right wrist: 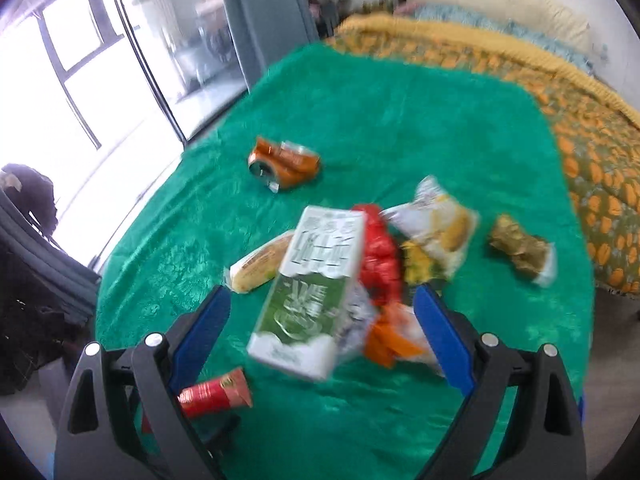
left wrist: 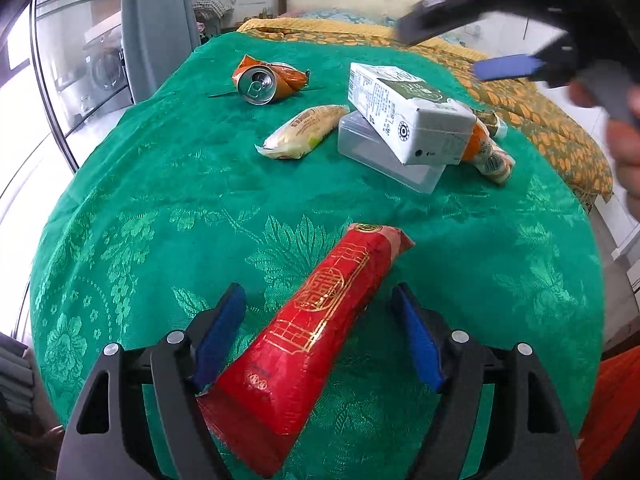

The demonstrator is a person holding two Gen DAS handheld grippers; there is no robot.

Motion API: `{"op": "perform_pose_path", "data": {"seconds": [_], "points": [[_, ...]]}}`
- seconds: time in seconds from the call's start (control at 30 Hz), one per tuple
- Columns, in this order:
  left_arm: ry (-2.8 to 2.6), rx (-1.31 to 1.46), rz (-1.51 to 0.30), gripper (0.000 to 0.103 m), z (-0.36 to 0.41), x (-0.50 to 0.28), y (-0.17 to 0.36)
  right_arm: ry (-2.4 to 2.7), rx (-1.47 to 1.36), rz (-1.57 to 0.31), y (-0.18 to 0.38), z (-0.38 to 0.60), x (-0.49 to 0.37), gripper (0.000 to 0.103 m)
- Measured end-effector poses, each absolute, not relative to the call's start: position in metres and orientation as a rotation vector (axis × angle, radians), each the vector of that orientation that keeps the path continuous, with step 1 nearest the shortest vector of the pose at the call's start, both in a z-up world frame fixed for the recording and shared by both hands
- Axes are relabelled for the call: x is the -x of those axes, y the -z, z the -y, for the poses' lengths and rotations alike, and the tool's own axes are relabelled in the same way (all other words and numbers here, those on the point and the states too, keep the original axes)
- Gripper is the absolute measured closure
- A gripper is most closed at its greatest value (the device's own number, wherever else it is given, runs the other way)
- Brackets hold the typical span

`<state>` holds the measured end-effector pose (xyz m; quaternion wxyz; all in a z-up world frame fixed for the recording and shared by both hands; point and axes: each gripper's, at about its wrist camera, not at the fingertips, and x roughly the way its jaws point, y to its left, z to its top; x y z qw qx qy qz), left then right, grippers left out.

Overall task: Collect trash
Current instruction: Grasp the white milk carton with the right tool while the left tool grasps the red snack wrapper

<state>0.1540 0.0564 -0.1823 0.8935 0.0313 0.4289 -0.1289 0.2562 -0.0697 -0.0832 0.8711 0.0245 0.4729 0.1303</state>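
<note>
Your bench (left wrist: 132, 200), draped in green cloth, fills the frame. Upper right, the white-and-green carton (left wrist: 404, 112) leans on a clear plastic box (left wrist: 384, 156). At bottom centre the red wrapper (left wrist: 320, 328) lies flat on the cloth between the wide-spread pads of your left hand-held gripper (left wrist: 320, 308), nothing gripped. Your right hand-held gripper (right wrist: 322, 312) hangs wide over the carton, empty. Upper centre sits the crushed can (left wrist: 258, 84).
</note>
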Motion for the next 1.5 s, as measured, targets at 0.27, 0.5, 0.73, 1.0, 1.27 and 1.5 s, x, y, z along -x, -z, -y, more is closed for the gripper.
{"op": "perform_pose_path", "data": {"seconds": [0.27, 0.5, 0.73, 1.0, 1.27, 1.5], "points": [[0.287, -0.048, -0.89, 0.025, -0.06, -0.154, 0.182, -0.182, 0.116, -1.091, 0.119, 0.038, -0.268, 0.053], [0.299, -0.044, -0.891, 0.023, -0.059, -0.152, 0.181, -0.304, 0.176, -0.951, 0.09, 0.052, -0.197, 0.056], [0.301, -0.054, -0.892, 0.022, -0.057, -0.152, 0.182, -0.252, 0.125, -0.93, 0.113, 0.119, -0.107, 0.056], [0.381, -0.045, -0.89, 0.022, -0.055, -0.146, 0.18, -0.222, -0.055, -0.953, 0.15, 0.158, -0.089, 0.032], [0.561, -0.064, -0.899, 0.022, -0.04, -0.1, 0.178, -0.215, -0.157, -0.938, 0.149, 0.178, -0.072, 0.03], [0.563, 0.098, -0.902, 0.022, -0.068, -0.107, 0.151, -0.241, -0.214, -0.931, 0.129, 0.189, -0.067, 0.021]]}}
